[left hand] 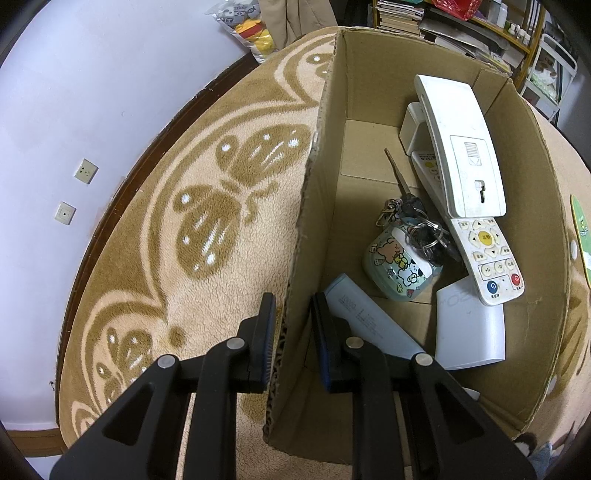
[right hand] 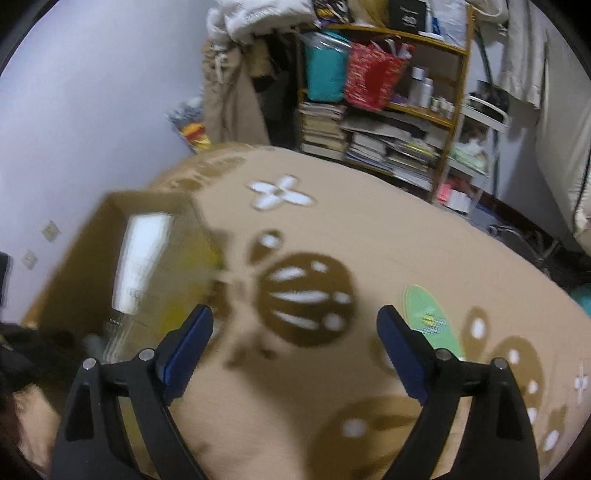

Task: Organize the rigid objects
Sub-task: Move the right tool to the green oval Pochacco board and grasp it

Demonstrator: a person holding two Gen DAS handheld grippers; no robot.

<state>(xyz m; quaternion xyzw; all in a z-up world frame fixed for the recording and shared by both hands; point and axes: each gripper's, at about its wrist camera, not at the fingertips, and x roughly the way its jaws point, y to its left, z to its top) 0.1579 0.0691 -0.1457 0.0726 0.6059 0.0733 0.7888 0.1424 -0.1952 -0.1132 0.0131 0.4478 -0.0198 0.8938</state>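
Observation:
A cardboard box (left hand: 325, 122) stands on a tan patterned blanket. My left gripper (left hand: 293, 317) straddles the box's left wall, one finger outside and one inside, close to the cardboard. Inside lie a white remote in a holder (left hand: 458, 147), a second remote (left hand: 487, 254), a key bunch (left hand: 417, 221), a cartoon earbud case (left hand: 399, 266), a grey power bank (left hand: 373, 317) and a white power bank (left hand: 469, 328). My right gripper (right hand: 295, 347) is open and empty above the blanket. A green oval card (right hand: 432, 321) lies just beyond its right finger. The box (right hand: 110, 236) is blurred at left.
A bookshelf (right hand: 388, 122) with stacked books, a red bag and bottles stands behind the bed. A lilac wall with two sockets (left hand: 85, 171) is on the left. A bag of plush toys (left hand: 243, 26) leans at the wall.

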